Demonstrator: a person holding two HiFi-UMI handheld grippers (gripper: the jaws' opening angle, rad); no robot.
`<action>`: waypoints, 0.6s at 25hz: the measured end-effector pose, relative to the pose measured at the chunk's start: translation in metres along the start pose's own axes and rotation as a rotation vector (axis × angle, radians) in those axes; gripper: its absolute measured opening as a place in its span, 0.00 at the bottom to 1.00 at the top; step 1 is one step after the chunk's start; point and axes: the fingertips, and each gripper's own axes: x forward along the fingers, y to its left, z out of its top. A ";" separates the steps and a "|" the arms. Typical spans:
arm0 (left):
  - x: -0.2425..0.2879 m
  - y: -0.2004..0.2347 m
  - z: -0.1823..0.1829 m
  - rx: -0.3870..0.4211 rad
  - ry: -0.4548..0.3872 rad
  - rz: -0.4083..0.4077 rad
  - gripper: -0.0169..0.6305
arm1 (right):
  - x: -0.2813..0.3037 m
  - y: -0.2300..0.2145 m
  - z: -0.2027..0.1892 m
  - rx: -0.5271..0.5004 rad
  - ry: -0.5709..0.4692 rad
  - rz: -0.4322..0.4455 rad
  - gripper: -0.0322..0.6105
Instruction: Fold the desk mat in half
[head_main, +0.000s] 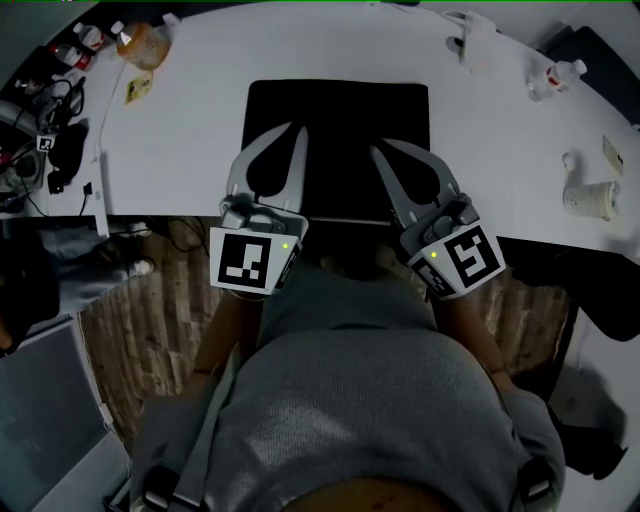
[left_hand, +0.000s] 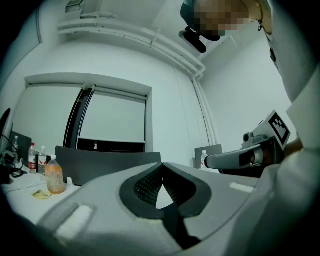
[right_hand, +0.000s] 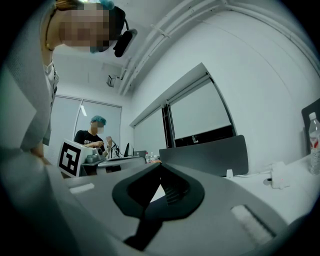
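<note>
A black desk mat (head_main: 340, 115) lies flat on the white table (head_main: 200, 140), its near edge at the table's front. My left gripper (head_main: 298, 130) hovers over the mat's near left part, jaws shut with nothing between them. To its right, my right gripper (head_main: 378, 150) is over the near right part, also shut and empty. Both point away from me and tilt upward. The left gripper view shows the left gripper (left_hand: 161, 166) shut against the room's wall; the right gripper view shows the right gripper (right_hand: 160, 165) the same way. The mat is hidden in both gripper views.
An orange drink bottle (head_main: 145, 45) and small bottles (head_main: 85, 40) stand at the table's far left, with cables (head_main: 40, 130) at the left edge. A water bottle (head_main: 555, 75) and paper cup (head_main: 590, 198) are at the right. A grey partition (left_hand: 107, 162) backs the table.
</note>
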 end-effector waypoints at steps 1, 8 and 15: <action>0.001 -0.002 0.001 0.001 0.000 0.003 0.03 | -0.001 -0.001 0.001 -0.001 -0.004 0.004 0.05; 0.008 -0.004 0.004 0.000 0.006 0.012 0.03 | -0.001 -0.006 0.003 -0.010 -0.009 0.020 0.05; 0.013 -0.009 0.006 0.009 -0.002 -0.001 0.03 | -0.001 -0.005 -0.004 -0.018 0.025 0.054 0.05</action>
